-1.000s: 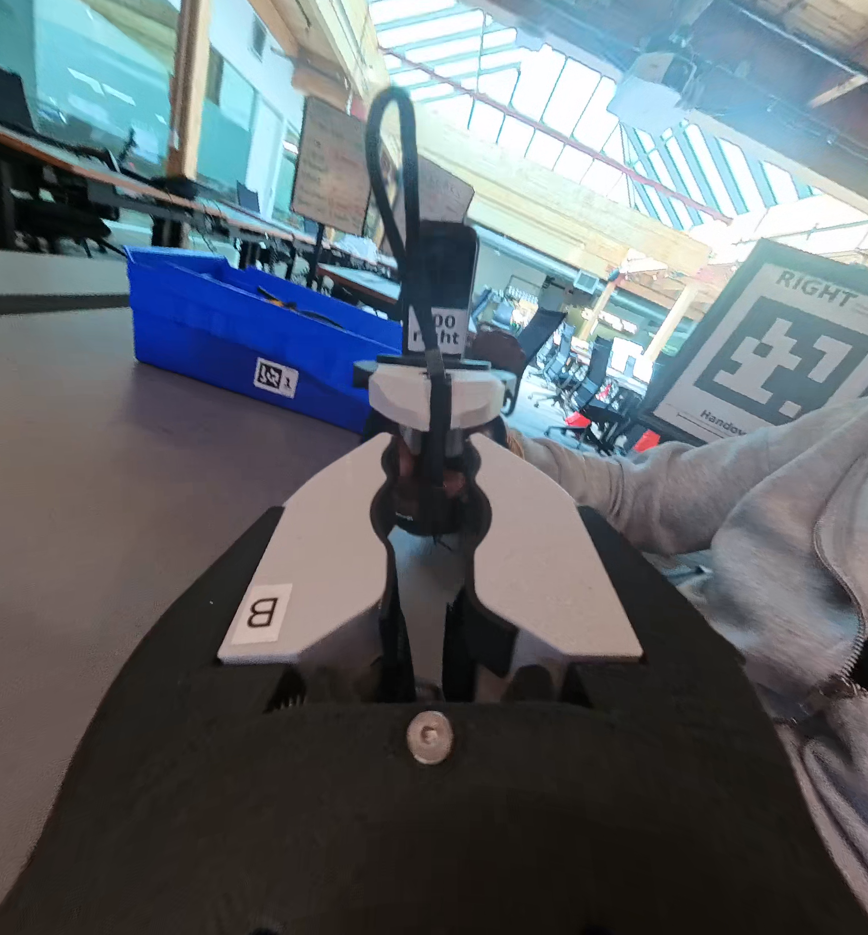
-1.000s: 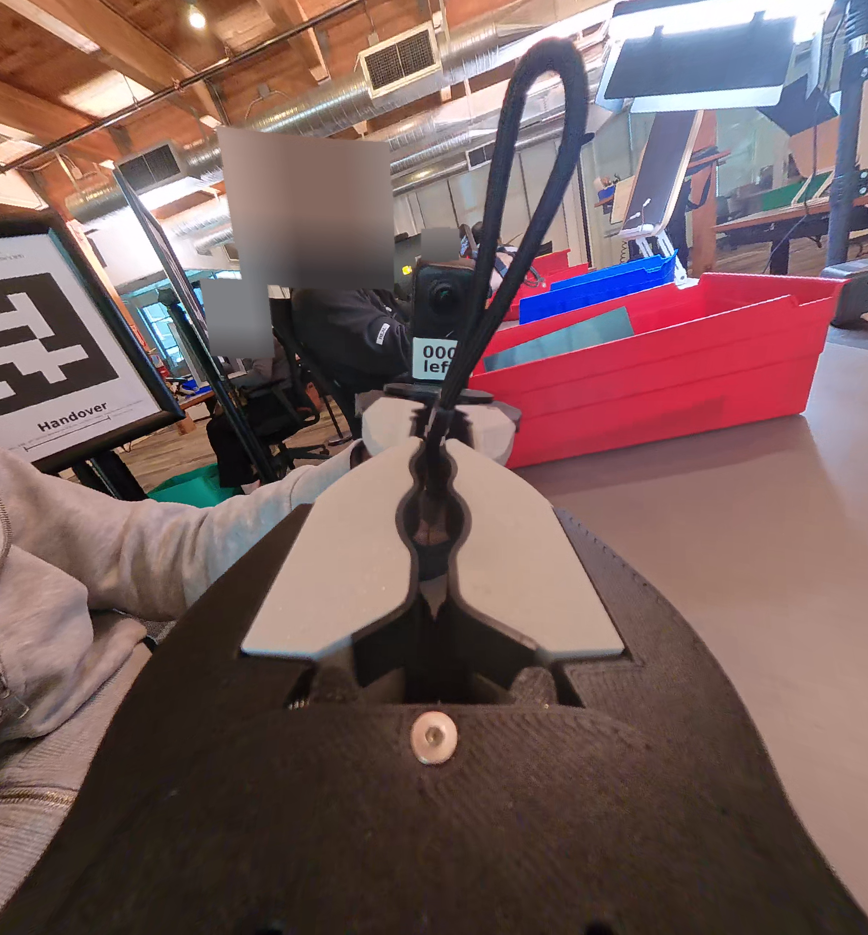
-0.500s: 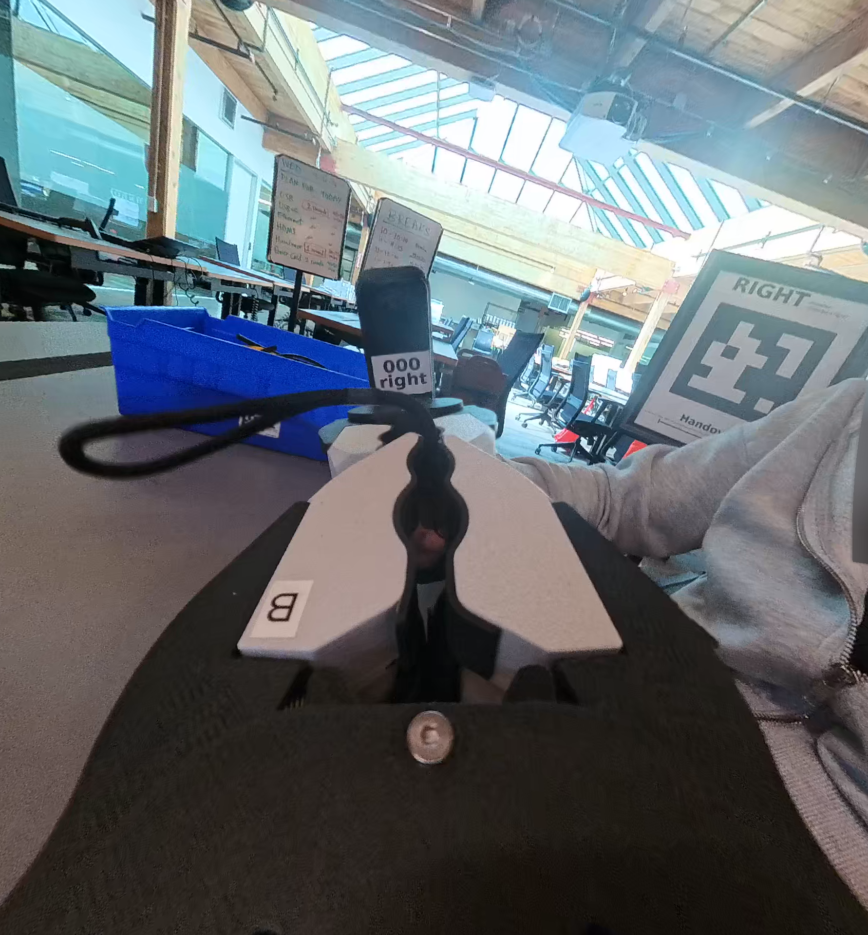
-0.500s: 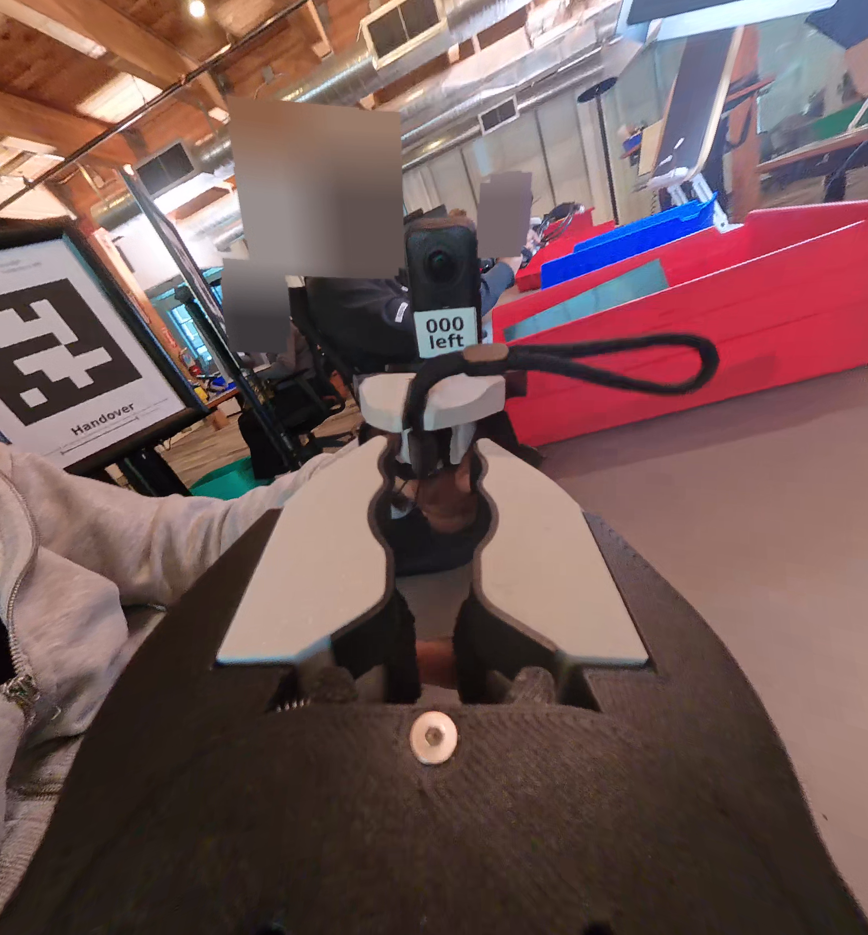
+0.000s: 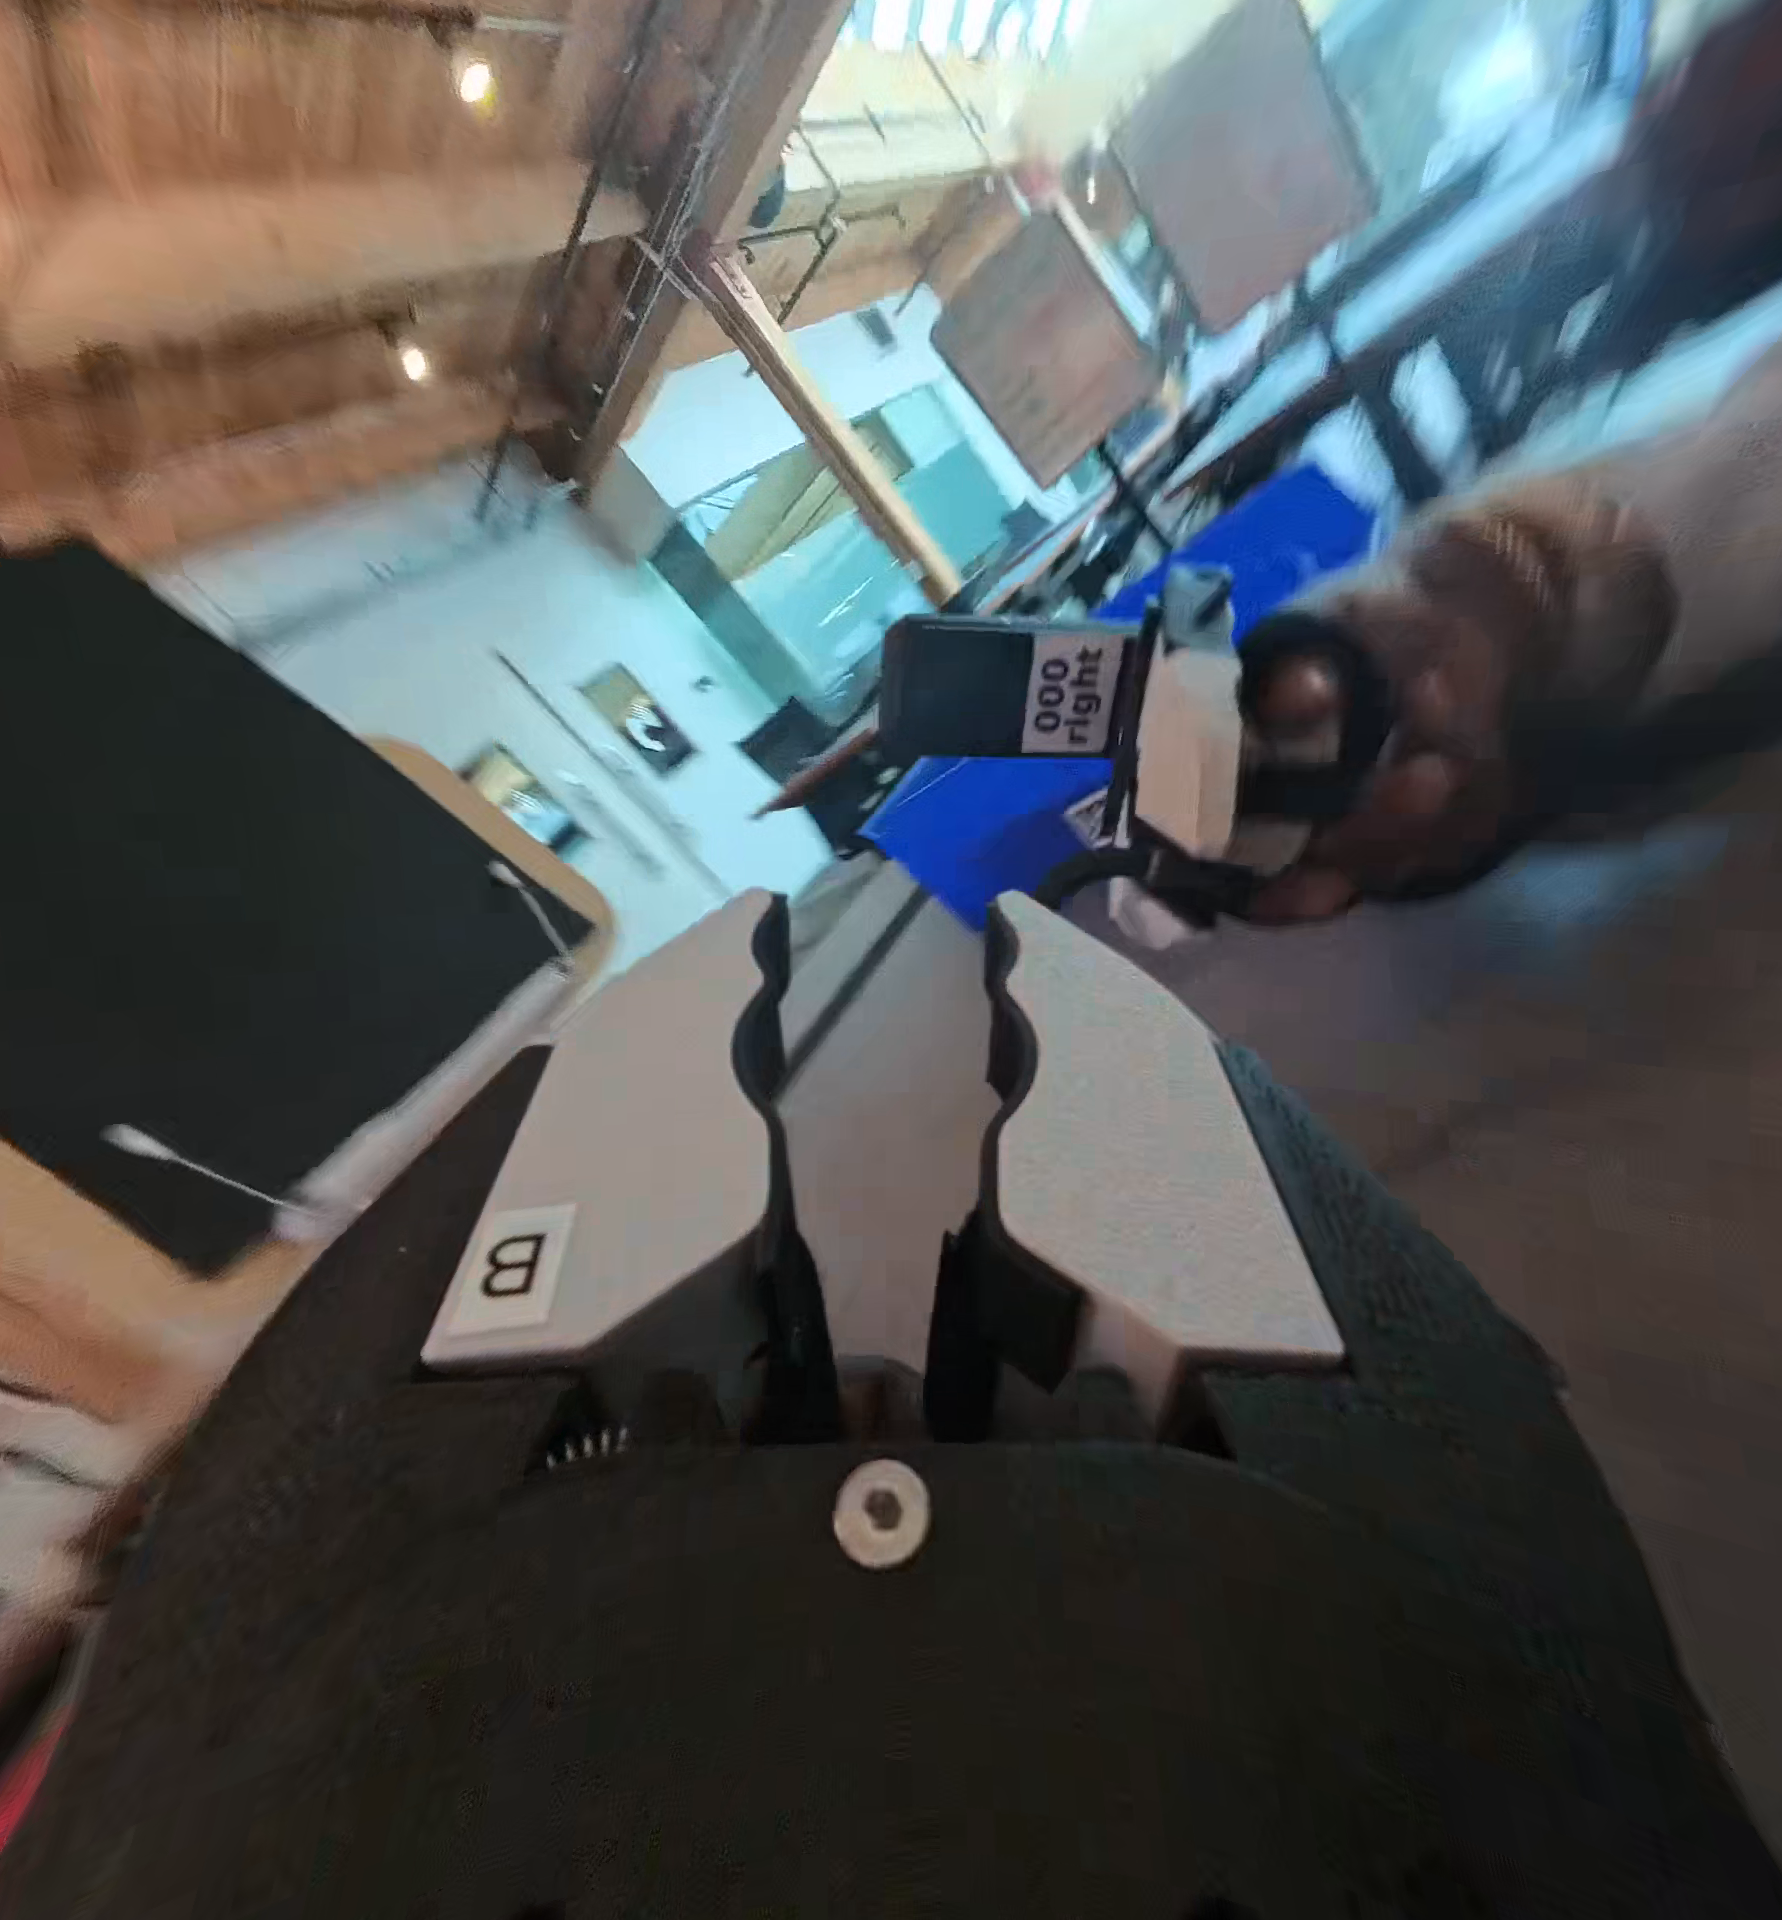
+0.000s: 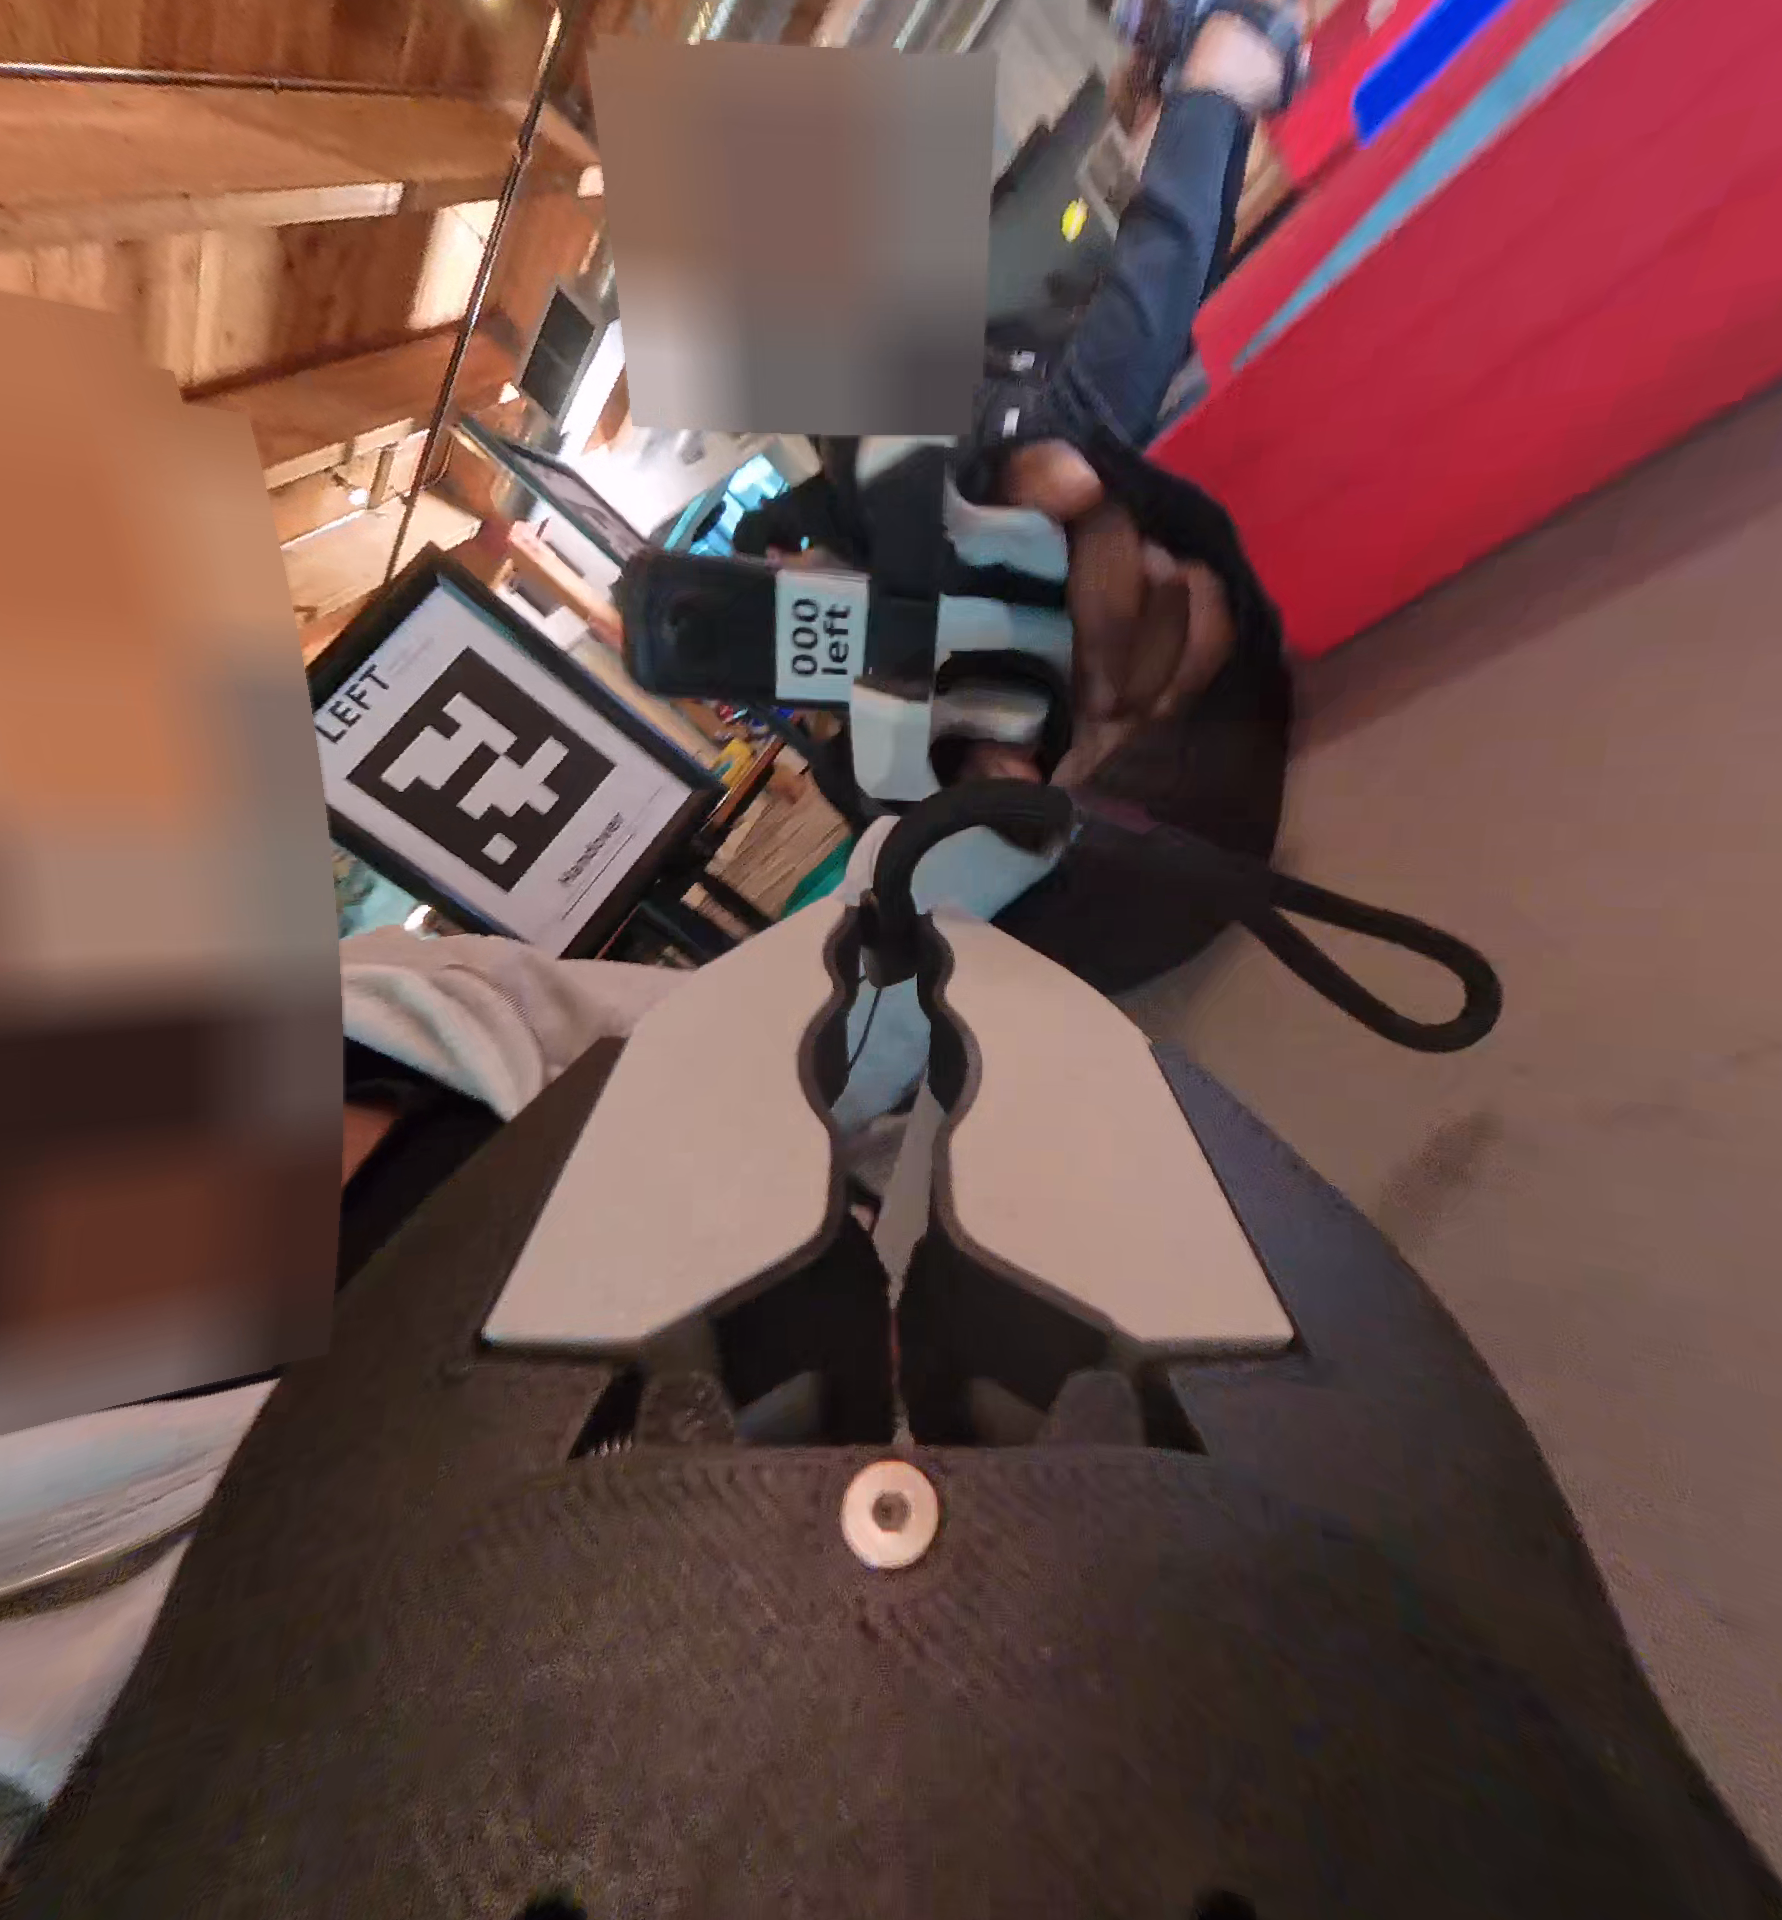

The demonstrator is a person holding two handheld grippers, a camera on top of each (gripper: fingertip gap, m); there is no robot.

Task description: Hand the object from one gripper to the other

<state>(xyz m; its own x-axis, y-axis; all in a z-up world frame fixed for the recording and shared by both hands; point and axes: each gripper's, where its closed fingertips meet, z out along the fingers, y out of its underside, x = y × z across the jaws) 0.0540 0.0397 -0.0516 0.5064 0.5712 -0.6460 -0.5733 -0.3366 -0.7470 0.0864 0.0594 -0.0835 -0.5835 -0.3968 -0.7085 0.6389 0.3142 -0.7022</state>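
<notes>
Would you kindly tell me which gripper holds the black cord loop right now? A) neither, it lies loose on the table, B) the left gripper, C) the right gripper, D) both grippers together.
C: in the right wrist view the right gripper is shut on the black cord loop, while in the left wrist view the left gripper stands open with nothing between its fingers.

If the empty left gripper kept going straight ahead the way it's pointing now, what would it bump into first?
Probably nothing close. The open left gripper points along bare grey table toward the blue bin; that bin looks like the first thing in line, though blur makes depth uncertain. The right gripper sits off to one side.
</notes>
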